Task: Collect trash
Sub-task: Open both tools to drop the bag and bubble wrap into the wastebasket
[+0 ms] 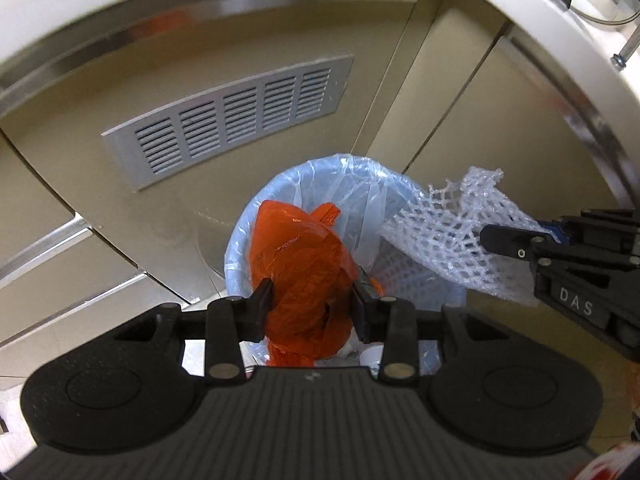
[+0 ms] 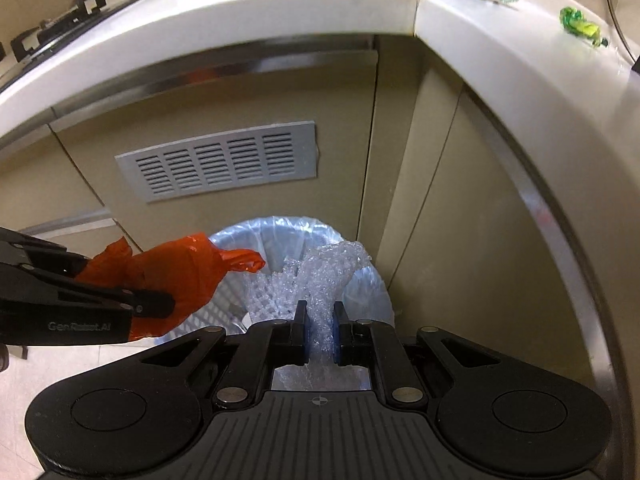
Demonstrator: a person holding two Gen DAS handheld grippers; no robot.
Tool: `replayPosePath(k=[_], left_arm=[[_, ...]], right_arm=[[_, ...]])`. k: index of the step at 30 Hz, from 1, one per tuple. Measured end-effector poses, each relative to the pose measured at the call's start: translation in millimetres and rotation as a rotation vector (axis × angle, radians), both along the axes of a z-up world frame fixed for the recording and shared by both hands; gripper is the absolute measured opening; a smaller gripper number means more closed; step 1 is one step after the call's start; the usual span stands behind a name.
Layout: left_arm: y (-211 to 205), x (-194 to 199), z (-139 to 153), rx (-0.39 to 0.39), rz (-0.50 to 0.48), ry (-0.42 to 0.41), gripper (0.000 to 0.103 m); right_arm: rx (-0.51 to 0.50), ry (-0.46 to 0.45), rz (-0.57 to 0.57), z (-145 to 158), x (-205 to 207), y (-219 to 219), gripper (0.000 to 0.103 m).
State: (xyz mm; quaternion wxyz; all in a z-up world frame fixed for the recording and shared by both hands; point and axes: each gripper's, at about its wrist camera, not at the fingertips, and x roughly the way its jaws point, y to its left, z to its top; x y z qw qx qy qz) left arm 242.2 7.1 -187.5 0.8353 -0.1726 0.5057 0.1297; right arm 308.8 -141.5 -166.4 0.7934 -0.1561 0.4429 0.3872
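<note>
Left hand-held gripper [image 1: 313, 305] clamped on orange plastic bag [image 1: 304, 264], bag hanging over bin [image 1: 236, 256] mouth. Right hand-held gripper [image 2: 320, 322] pinched nearly together on white foam net [image 2: 320, 280], also above bin, just right of bag. Bin stands on floor below counter [image 2: 280, 4] edge, clear liner inside. Both items likely light, soft, crushable; bag slippery, best held at bunched middle. Net snags easily.

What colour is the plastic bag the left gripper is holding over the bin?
Orange. The plastic bag, clamped in the left gripper, shows best in the left wrist view.
</note>
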Motion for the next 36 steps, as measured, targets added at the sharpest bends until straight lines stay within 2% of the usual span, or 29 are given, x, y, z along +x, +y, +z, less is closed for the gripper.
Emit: replayPosePath(k=[7,14,17,19,24,30,36], left_arm=[[-2,14,-27,0.006,-0.002,0.041,0.037],[-1,21,-46,0.012,-0.006,0.046,0.039],[-1,22,-50,0.027,-0.004,0.034,0.051],[0,22,-51,0.021,-0.002,0.03,0.064],[-2,20,-44,0.034,-0.022,0.004,0.063],[0,13,-31,0.019,-0.018,-0.016,0.049],[3,10,-19,0.024,0.0,-0.023,0.049]], right_arm=[[-0.015,0.015,-0.021,-11,6,2,0.011],[-0.016,0.019,-0.047,-15,13,0,0.011],[-0.017,0.02,-0.053,-17,14,0,0.011],[-0.017,0.023,-0.054,-19,14,1,0.011],[-0.014,0.026,-0.054,-19,16,0,0.011],[-0.002,0.038,-0.059,-16,16,-2,0.011],[0.013,0.066,-0.067,-18,21,-2,0.011]])
